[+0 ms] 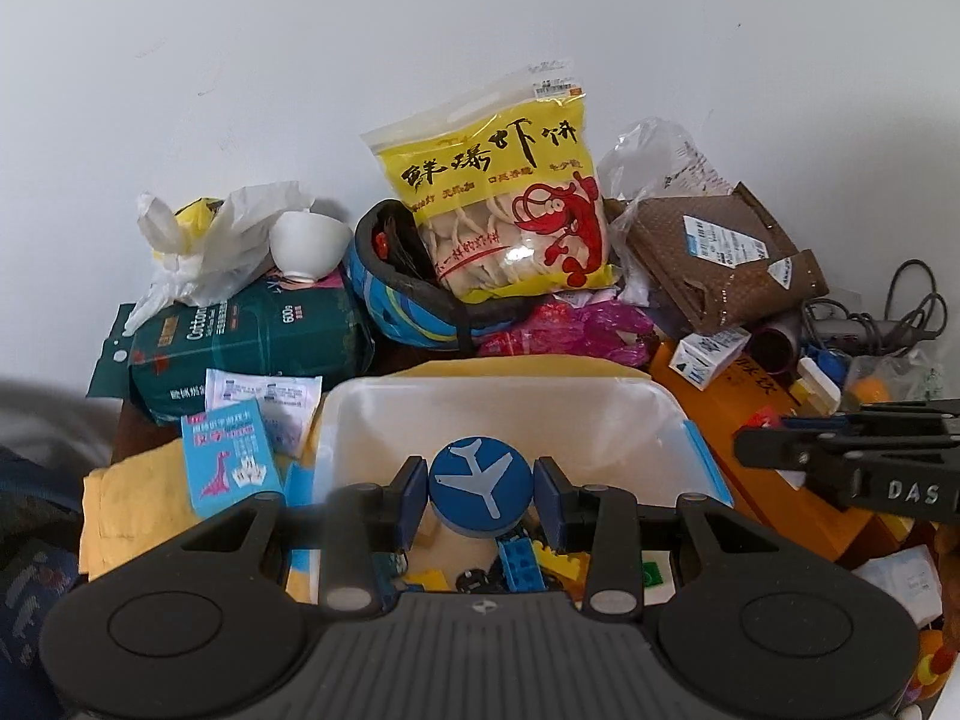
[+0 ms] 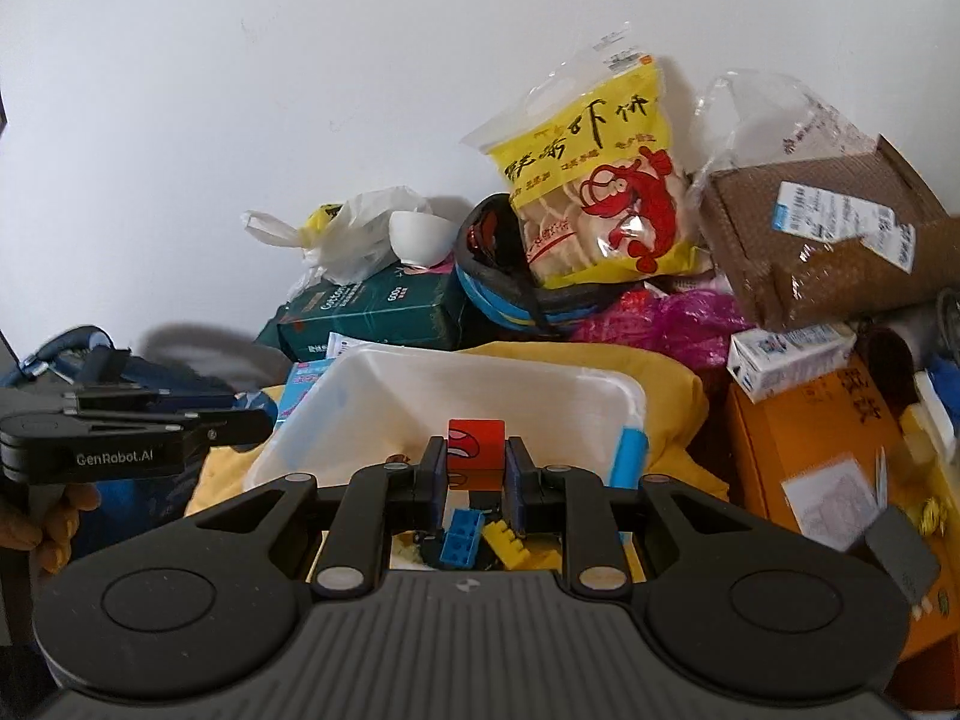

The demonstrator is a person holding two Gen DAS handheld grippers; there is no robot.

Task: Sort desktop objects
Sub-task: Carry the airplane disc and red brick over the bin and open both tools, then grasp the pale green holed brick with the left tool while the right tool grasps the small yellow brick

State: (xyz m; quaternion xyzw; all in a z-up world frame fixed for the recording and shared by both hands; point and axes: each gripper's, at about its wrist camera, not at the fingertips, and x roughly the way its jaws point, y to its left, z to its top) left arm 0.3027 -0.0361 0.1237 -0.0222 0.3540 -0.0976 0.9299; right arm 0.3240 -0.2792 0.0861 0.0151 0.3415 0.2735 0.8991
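Over the white bin [image 1: 498, 402], left gripper [image 1: 481, 495] clamps a blue disc [image 1: 481, 489] (right gripper [image 2: 476, 463] view: red cube [image 2: 476, 450] clamped).

Domestic setting: cluttered bench against plain white wall [image 1: 300, 60]. Evidence: prawn cracker bag [image 1: 498, 204], cotton tissue pack [image 1: 252, 336], child's helmet [image 1: 396, 294], parcel box [image 1: 720, 252], toy bricks [image 2: 462, 540].
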